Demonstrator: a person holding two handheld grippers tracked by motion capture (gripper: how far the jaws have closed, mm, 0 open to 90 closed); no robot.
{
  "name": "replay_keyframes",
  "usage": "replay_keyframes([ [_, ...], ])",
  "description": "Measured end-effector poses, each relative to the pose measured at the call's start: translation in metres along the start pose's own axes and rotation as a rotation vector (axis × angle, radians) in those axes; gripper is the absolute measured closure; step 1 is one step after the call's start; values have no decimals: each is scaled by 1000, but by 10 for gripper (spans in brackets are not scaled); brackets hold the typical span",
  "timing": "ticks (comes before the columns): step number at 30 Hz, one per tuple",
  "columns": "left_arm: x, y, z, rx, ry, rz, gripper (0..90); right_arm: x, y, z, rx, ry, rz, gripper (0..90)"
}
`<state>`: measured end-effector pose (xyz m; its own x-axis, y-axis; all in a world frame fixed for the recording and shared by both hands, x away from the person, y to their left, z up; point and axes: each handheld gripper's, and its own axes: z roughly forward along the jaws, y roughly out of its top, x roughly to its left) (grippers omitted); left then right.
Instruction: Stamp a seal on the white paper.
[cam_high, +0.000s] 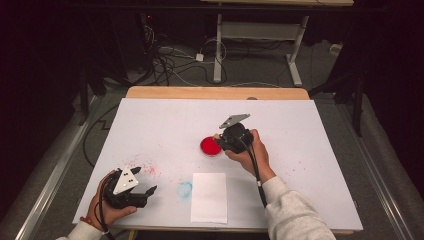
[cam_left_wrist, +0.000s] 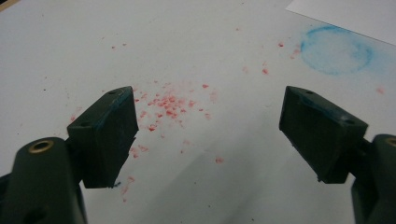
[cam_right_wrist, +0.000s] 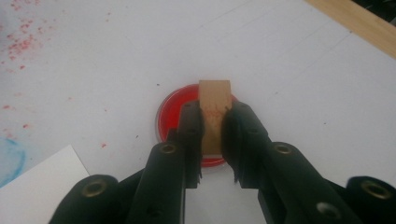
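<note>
A round red ink pad (cam_high: 210, 146) lies near the middle of the white table cover. My right gripper (cam_high: 231, 137) is shut on a small tan wooden block (cam_right_wrist: 215, 105), a stamp, held upright over the red pad (cam_right_wrist: 170, 112); whether it touches the pad I cannot tell. A white sheet of paper (cam_high: 209, 197) lies near the front edge. My left gripper (cam_high: 145, 192) rests at the front left, open, with nothing between its jaws; below its gripper (cam_left_wrist: 208, 135) lie red specks (cam_left_wrist: 166, 105).
A blue ring smudge (cam_high: 184, 189) marks the cover just left of the paper, also in the left gripper view as a blue smudge (cam_left_wrist: 337, 50). Red specks (cam_high: 145, 167) dot the cover's left part. A bare wooden table strip (cam_high: 215, 92) runs along the far edge.
</note>
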<state>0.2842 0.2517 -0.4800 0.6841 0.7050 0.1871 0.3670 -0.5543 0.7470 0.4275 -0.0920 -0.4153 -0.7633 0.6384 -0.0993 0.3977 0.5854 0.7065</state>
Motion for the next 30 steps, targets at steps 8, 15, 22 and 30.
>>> replay_keyframes([
  [8,0,-1,1,16,-1,8,184,-1,-9,-25,-81,6,14,762],
  [15,-1,0,2,18,0,11,185,4,-18,-36,-110,14,-1,762],
  [22,-2,0,2,17,-1,16,185,18,-20,-52,-145,35,-44,761],
  [30,-1,1,1,12,0,22,185,39,-24,-69,-164,69,-91,761],
])
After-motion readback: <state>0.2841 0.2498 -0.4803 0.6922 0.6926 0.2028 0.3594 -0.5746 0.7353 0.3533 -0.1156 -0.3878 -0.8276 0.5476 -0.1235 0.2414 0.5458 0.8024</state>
